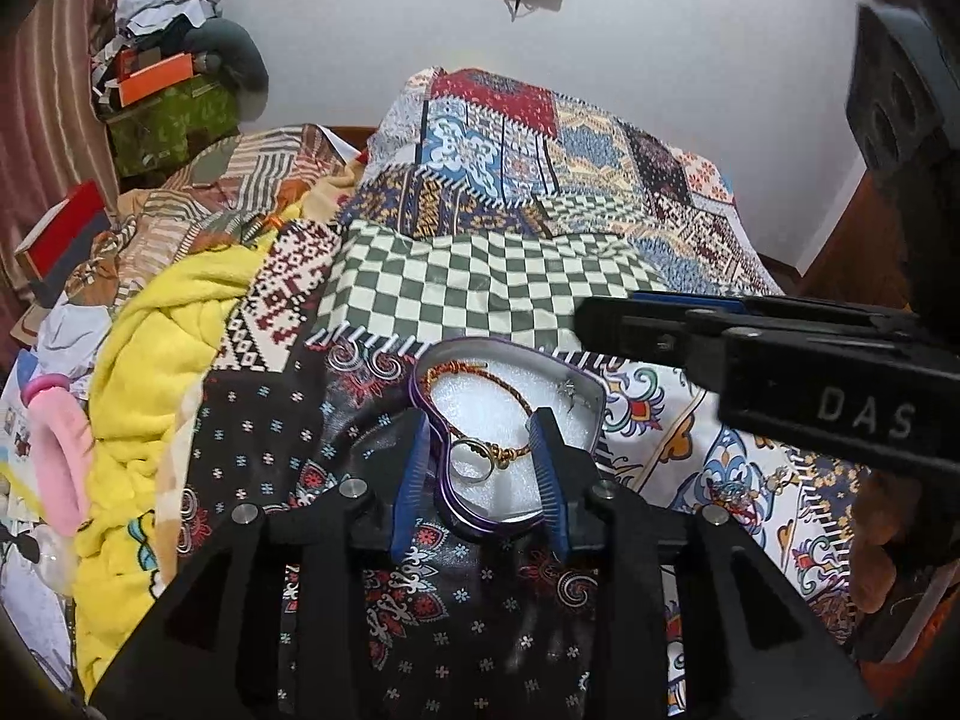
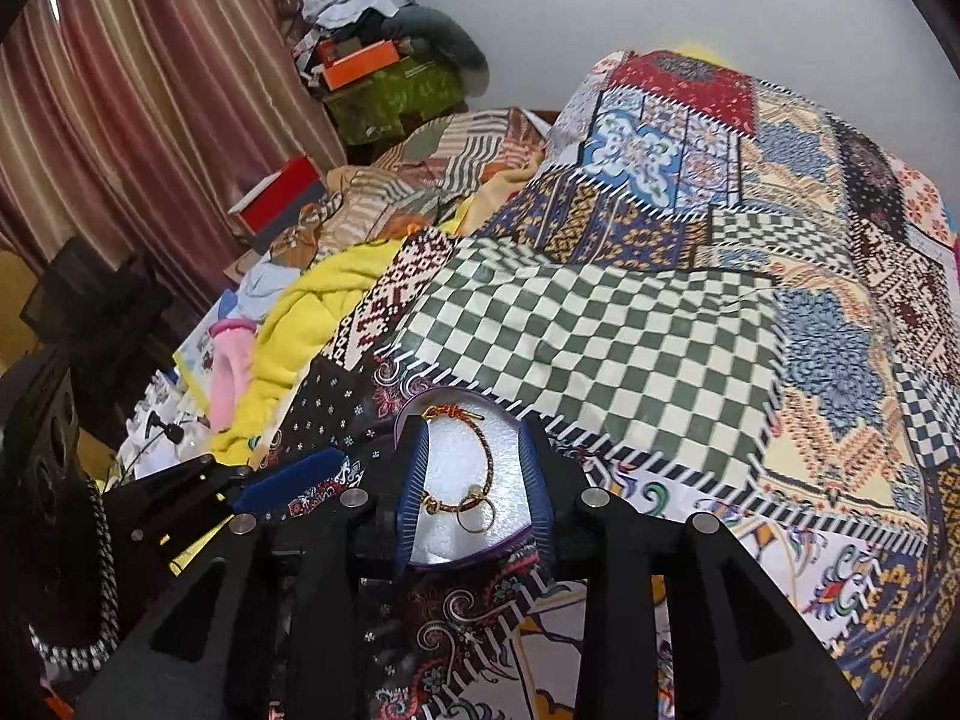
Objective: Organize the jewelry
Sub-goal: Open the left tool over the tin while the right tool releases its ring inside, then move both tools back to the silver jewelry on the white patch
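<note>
A purple heart-shaped tin (image 1: 456, 516) lined with white foam lies on the patchwork bedspread. Inside it are a braided gold-and-red bracelet (image 1: 480, 373), a silver ring (image 1: 471, 461) and a small silver stud (image 1: 570, 390). My left gripper (image 1: 482, 420) is open just above the tin, its blue pads either side of the ring. The right gripper (image 1: 591, 324) comes in from the right, seen side on. In the right wrist view that gripper (image 2: 473, 432) is open over the same tin (image 2: 468, 564), with the bracelet (image 2: 487, 450) and ring (image 2: 480, 519) between its fingers. Nothing is held.
A yellow blanket (image 1: 168, 348) and a pink item (image 1: 57, 450) lie left of the tin. Boxes and clothes are piled by the striped curtain (image 2: 120, 90). A covered mound (image 1: 540, 168) rises behind. A silver chain (image 2: 102, 600) hangs at the lower left edge.
</note>
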The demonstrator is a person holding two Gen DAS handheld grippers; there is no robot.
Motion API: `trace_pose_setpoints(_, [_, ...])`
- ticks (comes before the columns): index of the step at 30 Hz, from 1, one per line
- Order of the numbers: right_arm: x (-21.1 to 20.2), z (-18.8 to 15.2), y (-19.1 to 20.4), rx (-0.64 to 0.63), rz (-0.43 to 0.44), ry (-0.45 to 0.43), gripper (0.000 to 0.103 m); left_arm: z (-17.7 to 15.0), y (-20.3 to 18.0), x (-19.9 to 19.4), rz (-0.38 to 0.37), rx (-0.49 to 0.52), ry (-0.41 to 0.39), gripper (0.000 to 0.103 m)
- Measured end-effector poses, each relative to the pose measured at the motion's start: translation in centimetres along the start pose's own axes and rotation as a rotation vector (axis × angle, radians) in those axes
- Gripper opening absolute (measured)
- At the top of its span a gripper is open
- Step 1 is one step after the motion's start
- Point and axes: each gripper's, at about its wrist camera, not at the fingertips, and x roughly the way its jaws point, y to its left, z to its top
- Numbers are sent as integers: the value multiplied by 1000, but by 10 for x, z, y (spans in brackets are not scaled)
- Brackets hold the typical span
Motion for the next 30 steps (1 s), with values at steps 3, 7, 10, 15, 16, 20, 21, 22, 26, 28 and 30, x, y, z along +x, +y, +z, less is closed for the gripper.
trace_pose_setpoints(3, [-17, -1, -2, 3, -29, -30, 28, 2, 1, -12, 4, -9, -17, 36])
trace_pose_setpoints(7, [-44, -6, -5, -8, -81, -72, 28, 7, 0, -29, 16, -15, -45, 40])
trace_pose_setpoints(10, [-65, -12, -8, -13, -114, -102, 28, 9, -4, -45, 16, -19, -67, 42])
trace_pose_setpoints(15, [-98, -25, -13, -5, -160, -141, 29, 8, -15, -66, 10, -7, -93, 46])
trace_pose_setpoints(16, [-105, -28, -14, -3, -167, -148, 29, 8, -19, -70, 7, -1, -97, 47])
trace_pose_setpoints(20, [-128, -40, -18, 4, -195, -173, 30, 6, -35, -83, -4, 25, -111, 52])
trace_pose_setpoints(21, [-132, -43, -19, 6, -202, -176, 30, 5, -39, -86, -7, 32, -115, 53])
trace_pose_setpoints(22, [-137, -47, -21, 9, -212, -179, 30, 4, -43, -88, -11, 38, -116, 54])
trace_pose_setpoints(26, [-148, -61, -29, 21, -243, -181, 34, 0, -63, -88, -33, 71, -98, 56])
trace_pose_setpoints(28, [-152, -67, -35, 29, -258, -178, 34, -3, -71, -84, -45, 83, -82, 56])
trace_pose_setpoints(30, [-155, -74, -42, 41, -270, -169, 35, -7, -82, -78, -57, 99, -60, 56])
